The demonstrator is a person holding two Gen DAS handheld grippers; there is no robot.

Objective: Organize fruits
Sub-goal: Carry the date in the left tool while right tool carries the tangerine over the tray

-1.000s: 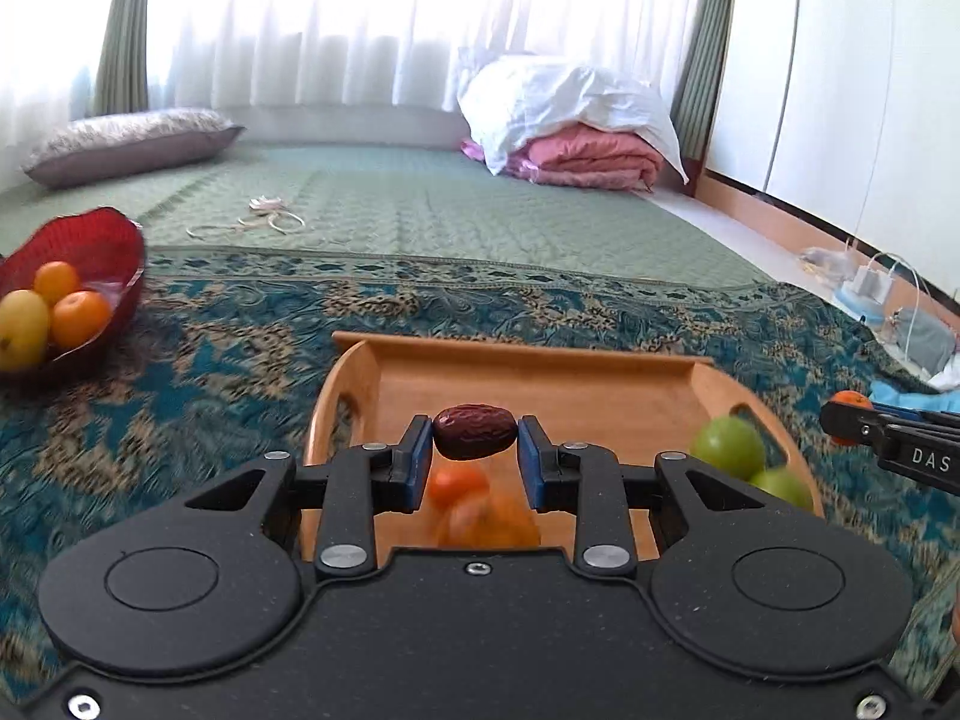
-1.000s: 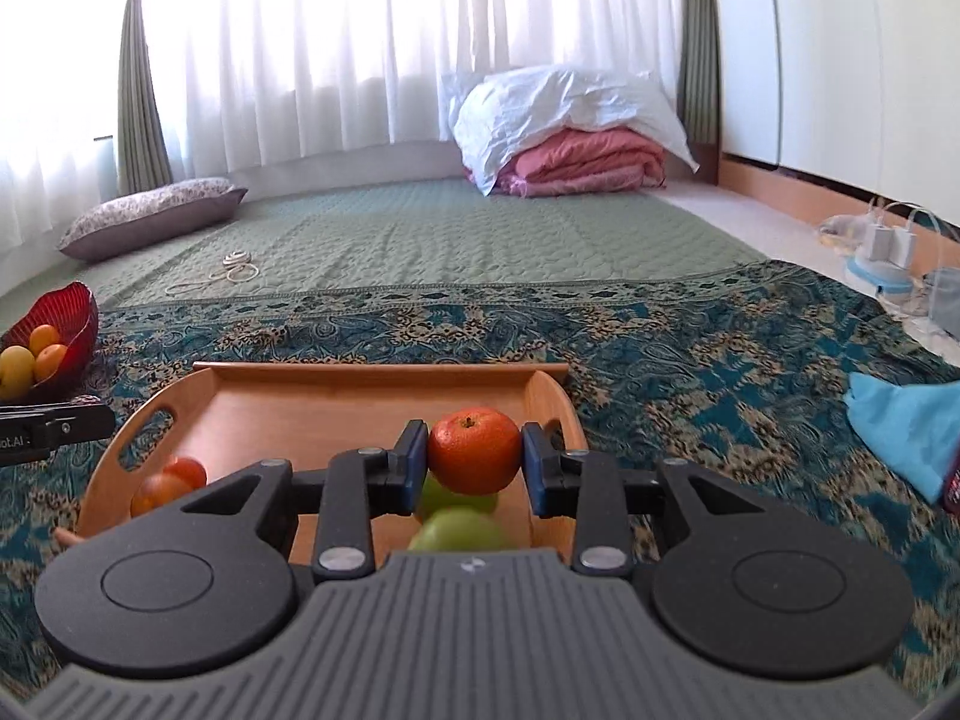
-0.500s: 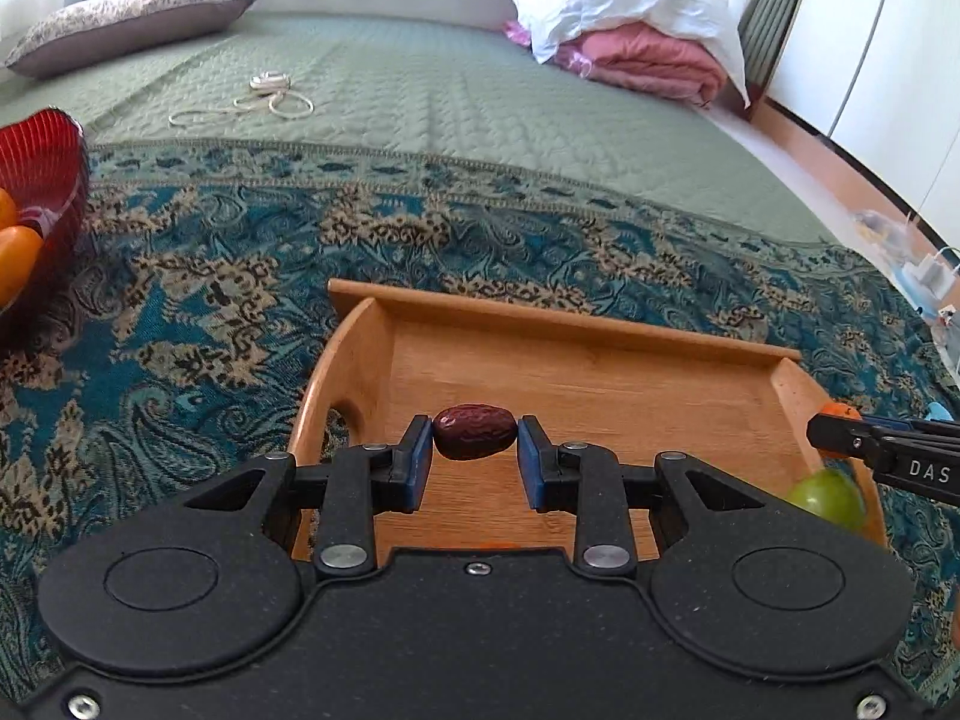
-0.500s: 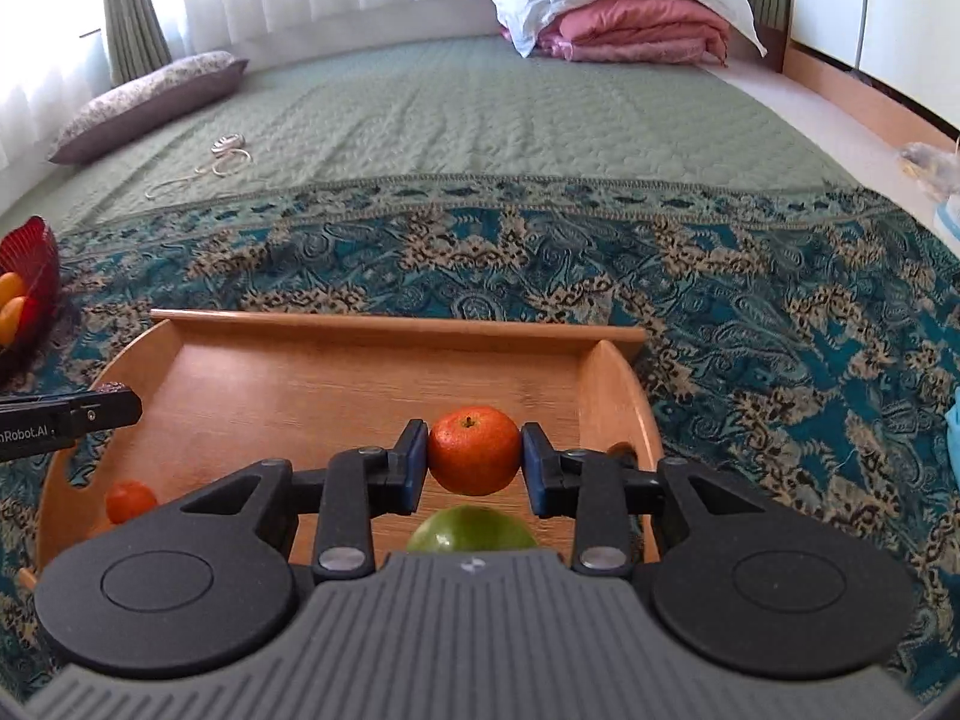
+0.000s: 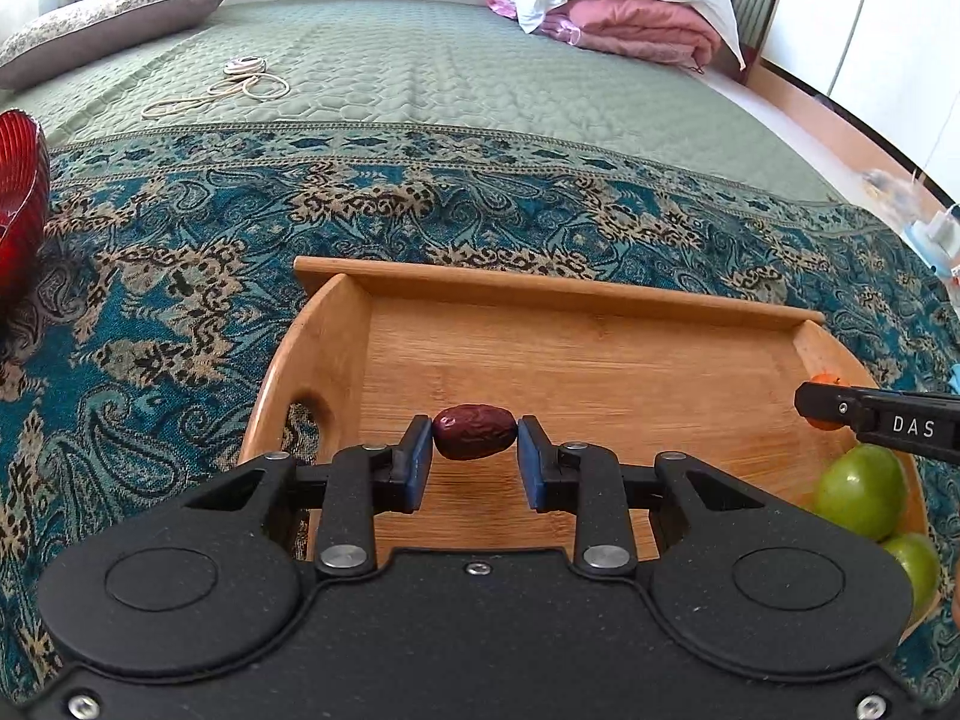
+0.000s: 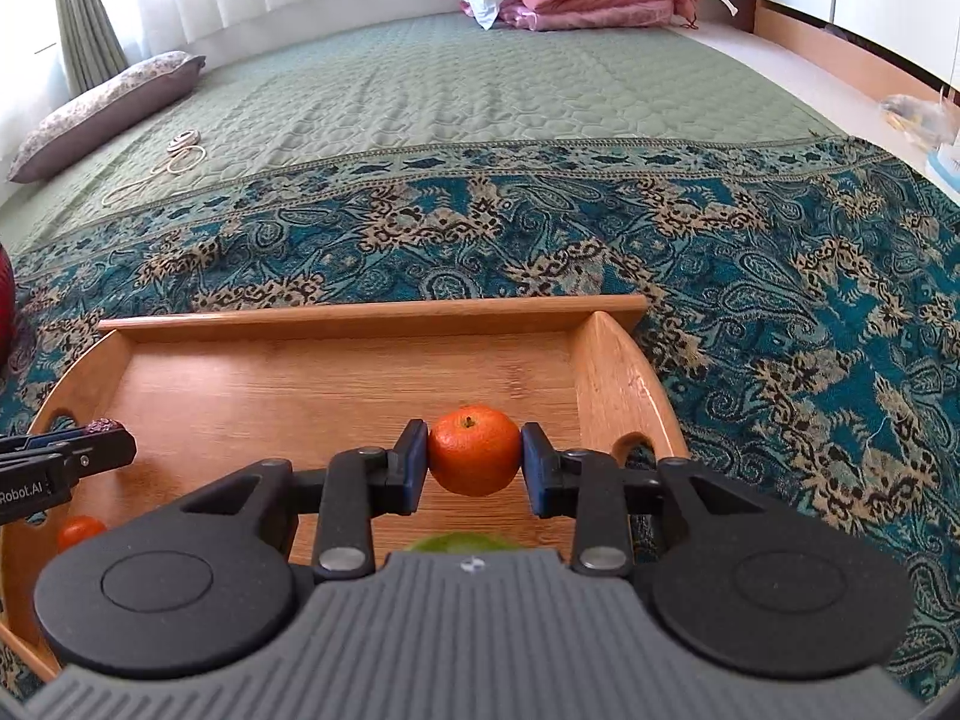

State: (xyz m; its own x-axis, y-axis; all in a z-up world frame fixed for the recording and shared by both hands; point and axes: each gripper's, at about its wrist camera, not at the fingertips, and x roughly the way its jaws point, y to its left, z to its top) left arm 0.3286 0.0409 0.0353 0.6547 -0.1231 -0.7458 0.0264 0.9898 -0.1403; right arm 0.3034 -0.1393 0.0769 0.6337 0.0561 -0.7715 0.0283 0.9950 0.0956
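**Two grippers, each holding a fruit over a wooden tray**

The left gripper has its two blue-padded fingers closed narrowly on a dark red, wrinkled date, gripping it by its two ends. The date hangs above the near left part of a wooden tray, close to the tray's left handle cutout.

The right gripper has its fingers set a little wider, pressed against both sides of a small orange mandarin. The mandarin's stem end faces up. It is held above the near right part of the same tray, just beside the right handle cutout.

Two green fruits lie in the tray's near right corner, touching each other, directly under the right gripper. A small red-orange fruit lies in the near left corner of the tray, partly hidden behind the gripper body.

The tray sits on a blue paisley cloth. A red bowl stands on the cloth at the far left edge, well apart from the tray. Beyond the cloth is a green quilted mat with a pillow at its far left and folded pink and white bedding at its far right.
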